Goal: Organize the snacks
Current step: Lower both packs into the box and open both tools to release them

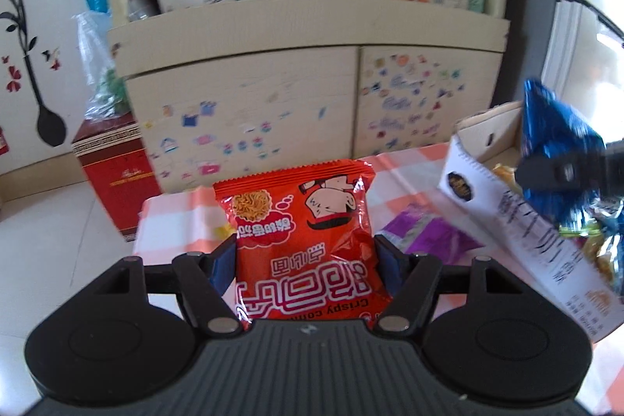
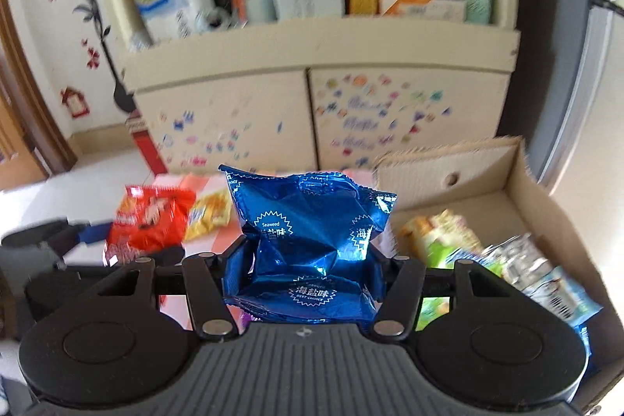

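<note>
My left gripper [image 1: 306, 258] is shut on a red crispy-noodle packet [image 1: 300, 221], held upright above the checked tablecloth [image 1: 175, 221]. In the right wrist view my right gripper [image 2: 310, 269] is shut on a crumpled blue seaweed packet [image 2: 312, 232], lifted over the table beside the cardboard box [image 2: 546, 205]. The blue packet [image 1: 553, 151] and the right gripper's black body also show at the right edge of the left wrist view. The red packet [image 2: 150, 217] and the left gripper appear at the left of the right wrist view.
The cardboard box [image 1: 483, 135] holds several snack packets [image 2: 448, 232]. A purple packet [image 1: 425, 232] and a yellow packet [image 2: 208, 211] lie on the tablecloth. Behind stands a cream cabinet [image 1: 304, 65] with stickers and cluttered shelves; a red box [image 1: 117, 174] sits on the floor.
</note>
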